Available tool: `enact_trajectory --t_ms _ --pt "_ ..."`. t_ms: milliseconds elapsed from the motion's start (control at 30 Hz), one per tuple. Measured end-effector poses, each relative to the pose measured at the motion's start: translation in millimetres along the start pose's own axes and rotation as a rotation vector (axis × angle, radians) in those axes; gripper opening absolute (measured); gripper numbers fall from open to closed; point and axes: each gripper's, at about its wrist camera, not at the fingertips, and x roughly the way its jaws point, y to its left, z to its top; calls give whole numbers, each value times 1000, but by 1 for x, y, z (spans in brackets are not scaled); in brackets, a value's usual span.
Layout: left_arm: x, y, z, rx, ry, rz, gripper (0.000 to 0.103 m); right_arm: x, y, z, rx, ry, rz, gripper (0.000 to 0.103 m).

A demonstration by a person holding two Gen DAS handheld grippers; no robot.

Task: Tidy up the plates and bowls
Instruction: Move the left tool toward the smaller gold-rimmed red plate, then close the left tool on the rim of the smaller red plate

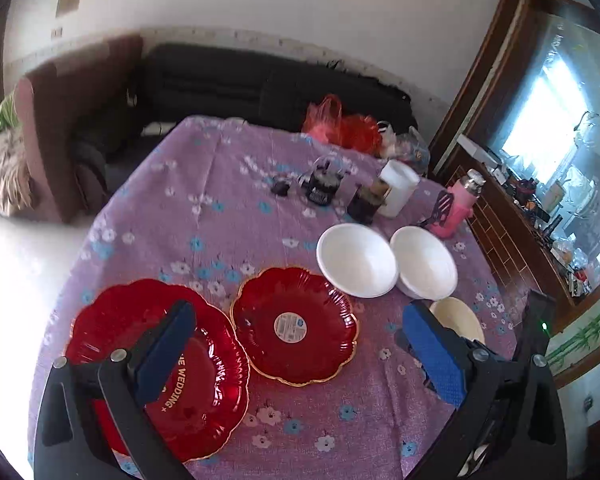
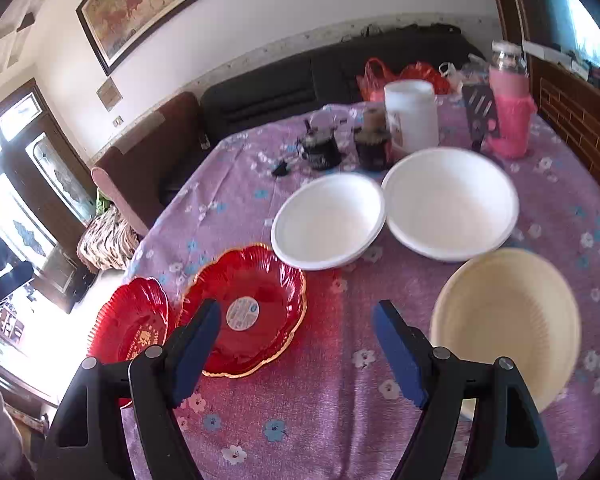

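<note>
Both jaws of the left hand-held gripper (image 1: pixel 300 350) stand wide apart with nothing between them; it points down at an angle over the near part of the counter (image 1: pixel 188 208), which wears a purple cloth printed with small white and blue flowers. Its blue pads have a fine dotted texture, and the black arms carry silver bolts. The right hand-held gripper (image 2: pixel 298 350) is also open and empty, tilted down over the cloth between the red plates and the cream bowl.

Two red plates of clear, glossy plastic lie side by side near the front. Each has a scalloped, flower-like edge with a thin gold line and fine ribs. The larger red plate (image 1: pixel 112 328), with gold letters, lies partly behind the left finger. The smaller red plate (image 1: pixel 296 326) has a round paper sticker in its middle.

Behind them two white bowls stand with rims touching or nearly so: the left white bowl (image 2: pixel 328 222) and the right white bowl (image 2: pixel 450 204), both smooth, matte and round. The cream bowl (image 2: pixel 508 320), round with faint ribs inside, stands nearer, just right of the right finger.

Farther back are a white cylindrical container (image 2: pixel 412 116), a pink bottle (image 2: pixel 510 116), and a red plastic bag (image 1: pixel 340 124).
</note>
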Motion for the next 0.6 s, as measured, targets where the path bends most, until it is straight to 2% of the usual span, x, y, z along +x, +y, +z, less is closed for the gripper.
enact_trajectory --t_ms 100,167,267,433,600 --pt "45 15 5 -28 83 20 100 37 -1 -16 -4 49 -23 82" --pt "61 22 14 -38 124 33 88 52 -2 -23 -5 70 -22 79" --pt "97 30 25 -56 202 69 79 60 2 -23 -4 73 -25 78" --pt "138 36 27 -55 265 97 78 78 4 -26 -1 84 -12 77" --pt "155 28 25 0 308 93 72 89 6 -31 -5 102 6 75"
